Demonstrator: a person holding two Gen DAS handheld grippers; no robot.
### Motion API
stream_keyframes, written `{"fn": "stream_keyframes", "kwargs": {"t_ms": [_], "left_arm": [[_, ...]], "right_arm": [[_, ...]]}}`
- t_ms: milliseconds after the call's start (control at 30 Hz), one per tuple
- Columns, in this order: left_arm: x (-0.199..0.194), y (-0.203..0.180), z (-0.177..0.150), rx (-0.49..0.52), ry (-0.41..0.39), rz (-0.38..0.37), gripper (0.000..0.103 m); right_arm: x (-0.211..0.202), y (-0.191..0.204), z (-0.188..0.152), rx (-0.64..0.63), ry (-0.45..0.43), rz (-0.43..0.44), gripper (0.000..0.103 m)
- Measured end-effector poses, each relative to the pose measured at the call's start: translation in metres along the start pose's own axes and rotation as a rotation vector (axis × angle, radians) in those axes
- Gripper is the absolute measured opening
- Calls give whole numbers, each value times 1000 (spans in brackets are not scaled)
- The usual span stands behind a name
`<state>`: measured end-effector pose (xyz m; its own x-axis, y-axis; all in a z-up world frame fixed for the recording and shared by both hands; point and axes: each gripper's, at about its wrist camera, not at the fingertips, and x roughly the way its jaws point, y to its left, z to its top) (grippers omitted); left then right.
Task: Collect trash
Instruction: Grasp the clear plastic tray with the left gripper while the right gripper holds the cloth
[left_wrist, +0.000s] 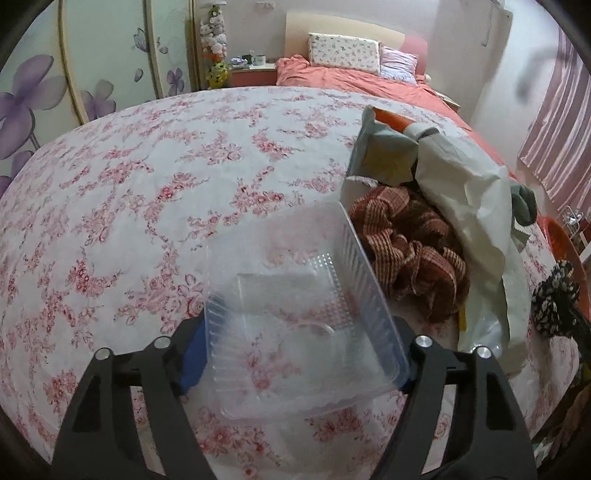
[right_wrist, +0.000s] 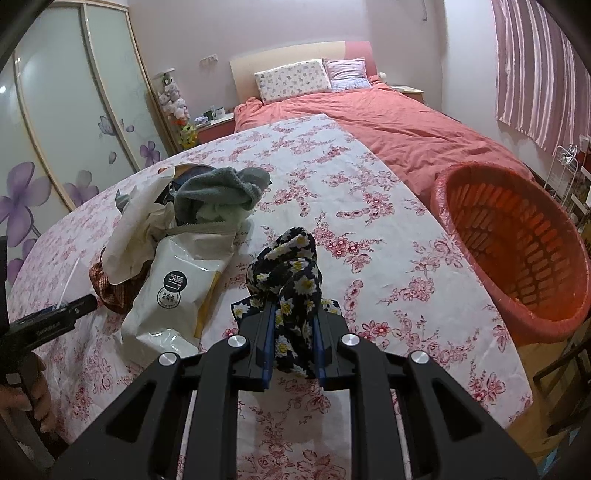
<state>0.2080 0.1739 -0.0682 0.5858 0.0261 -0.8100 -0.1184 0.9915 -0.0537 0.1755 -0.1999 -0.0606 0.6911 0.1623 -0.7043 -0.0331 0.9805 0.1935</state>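
So the left gripper (left_wrist: 299, 354) has a clear plastic tray (left_wrist: 295, 325) sitting between its jaws, blue pads against both long sides, so I'd call that grasped. It's a wide, light hold on a flimsy clamshell-type thing. The right gripper (right_wrist: 295, 339) is clenched tight on a dark floral cloth (right_wrist: 291, 280), which bunches up past the tips and hangs down below them.

Everything's over a tabletop (left_wrist: 147, 177) with a pink floral cover. The rest of the pile sits toward the side nearest the left gripper in the right wrist view: a white bag (right_wrist: 177, 288) with a round dark label, a grey cloth (right_wrist: 221, 192) on top of it, and a red-brown striped cloth (left_wrist: 406, 251) tucked under its edge. The red basket (right_wrist: 517, 251) is off the right edge of the tabletop, just beside it, and looks empty as far as I can see inside.

What could go wrong, imo:
- The tray is thin and springy. Squeeze more and it buckles or pops out sideways; ease off and it just slides out.
- It's tilted, so a fast swing toward the basket could twist it loose.
- The tray sits just beside the striped cloth and bag, so it could snag and drag them.
- Is the floral cloth even trash? It might go in the wrong place.
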Motion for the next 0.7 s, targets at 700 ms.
{"fn": "stream_keyframes", "kwargs": {"t_ms": [700], "left_arm": [[-113, -111, 27, 180, -246, -168, 71]], "right_arm": [[-76, -47, 32, 8, -211, -66, 17]]}}
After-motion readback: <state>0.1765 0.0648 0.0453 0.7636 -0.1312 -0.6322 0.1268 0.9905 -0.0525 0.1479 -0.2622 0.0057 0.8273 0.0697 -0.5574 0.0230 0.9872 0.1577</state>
